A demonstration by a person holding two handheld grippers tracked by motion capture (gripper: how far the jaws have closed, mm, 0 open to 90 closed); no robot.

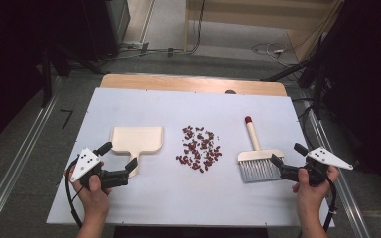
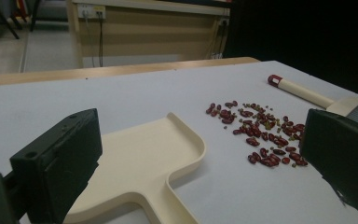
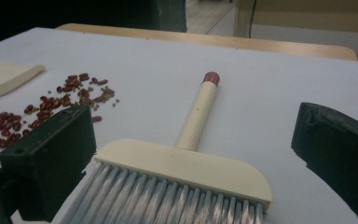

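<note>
A white sheet is covering the worktop (image 1: 178, 198), leaving a strip of bare wood showing along the far edge, and wide open room is lying across the near part of the sheet between the two hands. The left gripper (image 1: 119, 158) is hovering at the near left with its jaws standing wide apart, holding nothing; its jaws are sitting on either side of the handle of a cream dustpan (image 1: 136, 140), whose flat tray is pointing away toward the far edge. In the left gripper view the dustpan (image 2: 144, 163) is showing a low raised rim and a rounded corner. A loose scatter of dark red beans (image 1: 199, 148), with a few small greenish bits among them, is lying in the middle, well apart from both tools. The right gripper (image 1: 284, 154) is resting at the near right, jaws also spread and empty, just beside the grey bristles of a hand brush (image 1: 258, 158). The brush (image 3: 186, 163) is lying flat, its cream handle with a red tip pointing to the far edge.
</note>
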